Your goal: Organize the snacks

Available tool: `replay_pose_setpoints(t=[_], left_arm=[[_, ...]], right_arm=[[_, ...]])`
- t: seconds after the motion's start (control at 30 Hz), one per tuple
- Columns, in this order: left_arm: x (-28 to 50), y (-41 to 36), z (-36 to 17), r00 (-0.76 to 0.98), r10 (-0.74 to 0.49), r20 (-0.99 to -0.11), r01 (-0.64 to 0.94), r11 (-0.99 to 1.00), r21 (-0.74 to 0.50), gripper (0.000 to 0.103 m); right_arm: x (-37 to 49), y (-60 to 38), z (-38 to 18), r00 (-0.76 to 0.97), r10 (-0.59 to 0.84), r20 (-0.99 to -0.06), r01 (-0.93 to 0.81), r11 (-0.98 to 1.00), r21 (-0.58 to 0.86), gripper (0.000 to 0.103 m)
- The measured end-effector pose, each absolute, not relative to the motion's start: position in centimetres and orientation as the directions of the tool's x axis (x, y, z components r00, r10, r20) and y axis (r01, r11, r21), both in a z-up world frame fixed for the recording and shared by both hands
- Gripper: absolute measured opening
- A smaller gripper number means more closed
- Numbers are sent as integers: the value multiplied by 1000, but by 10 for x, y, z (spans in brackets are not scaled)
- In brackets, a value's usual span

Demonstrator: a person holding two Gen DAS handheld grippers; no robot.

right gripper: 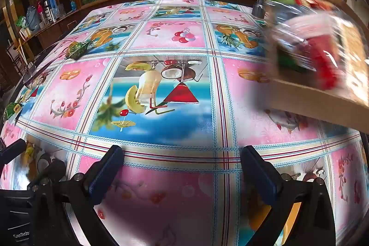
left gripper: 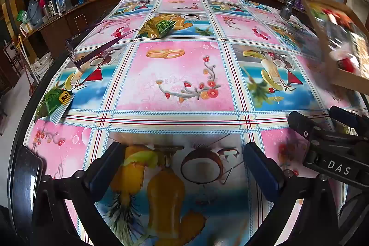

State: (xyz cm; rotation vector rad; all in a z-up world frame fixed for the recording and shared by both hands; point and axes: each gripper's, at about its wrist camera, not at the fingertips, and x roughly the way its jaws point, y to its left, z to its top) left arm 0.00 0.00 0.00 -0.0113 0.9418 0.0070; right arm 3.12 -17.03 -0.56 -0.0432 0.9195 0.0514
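- Both grippers hover above the table [left gripper: 180, 117], pointed steeply down at the patterned cloth. The left gripper [left gripper: 182, 167] has its jaws spread fully wide with nothing between them; only cloth shows in the gap. The right gripper [right gripper: 182, 167] stands the same: wide open, empty.
- Task items: two loose green snack packets lie on the left part of the table. The far green packet [left gripper: 159, 29] sits toward the back; the near green packet [left gripper: 54, 101] sits right at the left rim. They are well apart from each other.
- Container: a cardboard box [right gripper: 311, 100] at the right side, smeared with motion blur, so its exact pose is uncertain. It appears tilted. Inside, red and green wrappers show; individual packs cannot be counted.
- Risk 1: the near green packet lies at the table rim. A sideways nudge during approach could push it over the edge.
- Risk 2: a pair of glasses [left gripper: 78, 51] lies between the two packets, one temple arm reaching toward the far one. A gripper sweeping in could catch it.
- Risk 3: thin foil packets lie flat on slick cloth; fingers may slide over instead of pinching.
- Risk 4: the box looks unsettled; contents may spill if it is tipped further.
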Motion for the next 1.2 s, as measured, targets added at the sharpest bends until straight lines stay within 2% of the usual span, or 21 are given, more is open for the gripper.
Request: replay_pose_setpoints(t=[1.2], left_arm=[[0, 0, 1, 588, 0, -809, -11, 1000, -8, 103]], right_arm=[[28, -169, -6, 607, 28, -794, -69, 997, -17, 103]])
